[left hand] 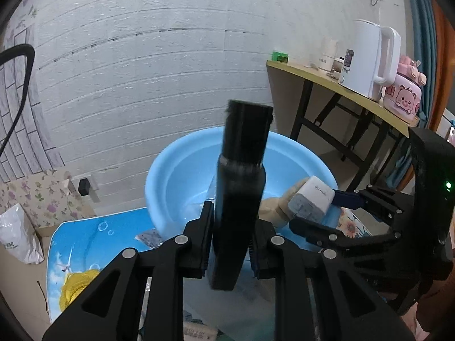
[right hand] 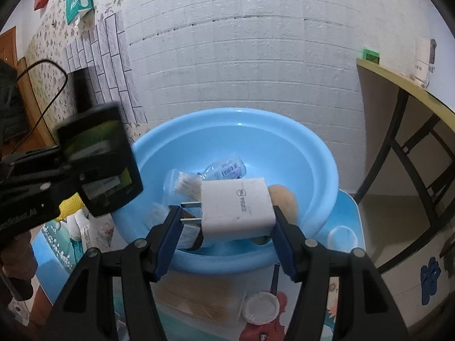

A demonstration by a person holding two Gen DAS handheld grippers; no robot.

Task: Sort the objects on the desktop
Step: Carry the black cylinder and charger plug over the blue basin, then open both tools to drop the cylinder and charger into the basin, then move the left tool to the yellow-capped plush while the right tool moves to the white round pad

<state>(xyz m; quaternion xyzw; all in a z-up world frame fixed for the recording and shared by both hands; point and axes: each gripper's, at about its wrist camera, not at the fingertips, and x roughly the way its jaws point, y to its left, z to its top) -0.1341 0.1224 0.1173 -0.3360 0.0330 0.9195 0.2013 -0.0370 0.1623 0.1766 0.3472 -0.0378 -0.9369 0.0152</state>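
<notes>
Left wrist view, left to right. A yellow coiled bundle (left hand: 76,287) lies at lower left on the blue printed table mat (left hand: 85,236). At centre, the left gripper (left hand: 231,244) is clamped on a tall black oblong device with a brush-like top (left hand: 241,176); the device stands upright between the pads, its lower end below them and its top in front of the round light-blue plastic basin (left hand: 176,176). At centre right, the right gripper (left hand: 321,213) holds a white square plug adapter (left hand: 311,197) at the basin's right rim. At upper right, a white electric kettle (left hand: 366,56) stands on a yellow-topped side table (left hand: 321,78).

Right wrist view, left to right. The left gripper's black body (right hand: 37,196) fills the left edge, the black device (right hand: 102,159) blurred, beside the basin's left rim (right hand: 148,147). At centre, the right gripper (right hand: 227,236) grips the adapter (right hand: 237,209) across its sides, metal prongs pointing left, above the basin's near rim. Behind it, inside the basin, lie a clear small bottle (right hand: 224,169), a bag of cotton swabs (right hand: 184,184) and a tan rounded object (right hand: 284,201). Two white round pads (right hand: 342,238) lie on the mat at lower right.
</notes>
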